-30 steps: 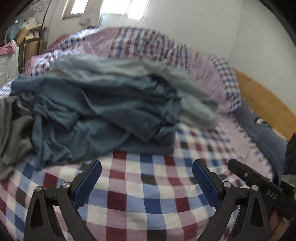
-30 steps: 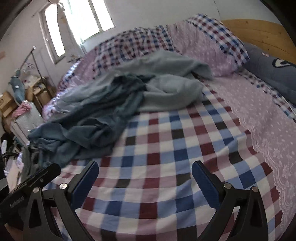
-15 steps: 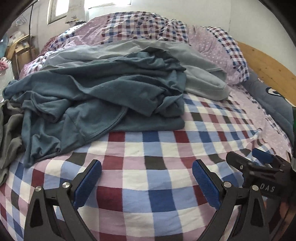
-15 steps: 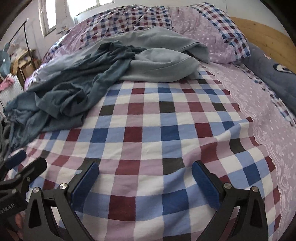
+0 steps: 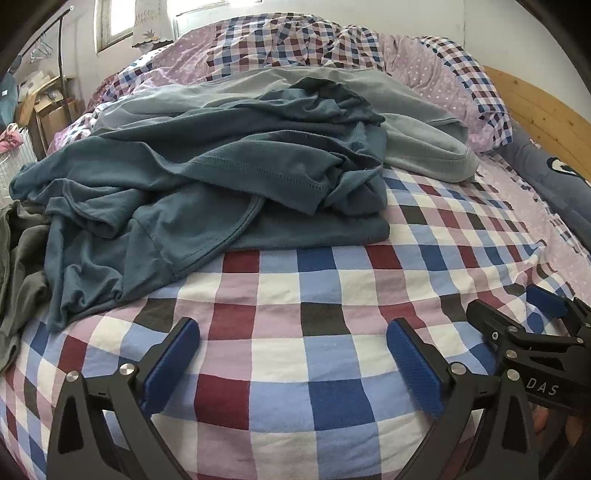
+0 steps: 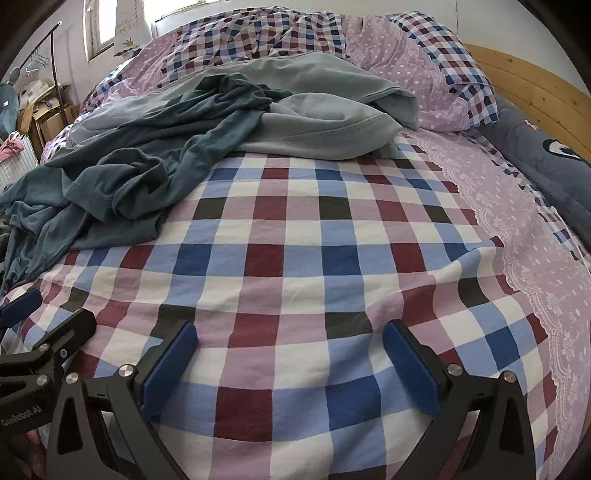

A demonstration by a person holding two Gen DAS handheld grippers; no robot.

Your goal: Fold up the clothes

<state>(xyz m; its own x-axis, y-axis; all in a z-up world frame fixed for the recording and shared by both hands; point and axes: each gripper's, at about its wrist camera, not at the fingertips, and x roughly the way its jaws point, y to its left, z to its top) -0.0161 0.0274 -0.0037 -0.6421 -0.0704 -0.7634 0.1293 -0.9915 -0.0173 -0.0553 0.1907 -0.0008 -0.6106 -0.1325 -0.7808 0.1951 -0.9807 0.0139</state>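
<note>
A crumpled teal garment lies heaped on the checked bed sheet, partly over a pale grey-green garment behind it. A dark grey garment hangs at the bed's left edge. My left gripper stands open and empty over bare sheet, short of the teal heap. My right gripper is open too, with only sheet between its blue pads. Each gripper shows at the edge of the other's view: the right gripper and the left gripper.
A rumpled checked and lilac duvet and a pillow lie at the head of the bed. A wooden headboard and a dark blue cushion run along the right. Boxes and a clothes rack stand at the left.
Both views have tilted down and drawn back toward the bed's near part, so more checked sheet shows in front. Both grippers stay open. The clothes have not moved.
</note>
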